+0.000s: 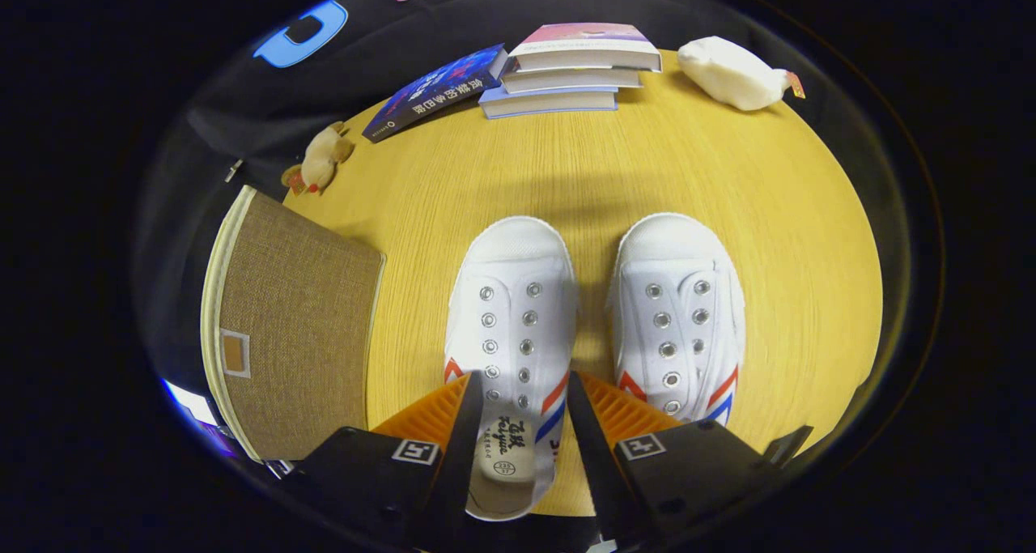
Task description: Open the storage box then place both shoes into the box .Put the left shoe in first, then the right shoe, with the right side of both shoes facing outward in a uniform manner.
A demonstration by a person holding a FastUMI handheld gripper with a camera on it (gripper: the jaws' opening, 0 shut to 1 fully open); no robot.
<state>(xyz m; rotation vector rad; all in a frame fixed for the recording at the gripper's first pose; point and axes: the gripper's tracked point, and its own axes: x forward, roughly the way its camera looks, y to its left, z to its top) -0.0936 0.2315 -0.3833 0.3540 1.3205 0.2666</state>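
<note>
A wooden table (728, 180) carries two white shoes (511, 310) side by side and a fabric storage box (291, 326) beside them. Beyond lie stacked books (566, 71), a loose book (433, 91), a small plush toy (320, 160) and a white plush (732, 71)

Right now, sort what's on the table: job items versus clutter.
Job: left shoe, heel between the open gripper fingers; right shoe beside it; storage box, lid shut.
Clutter: books; dark book; brown plush toy; white plush toy.
</note>
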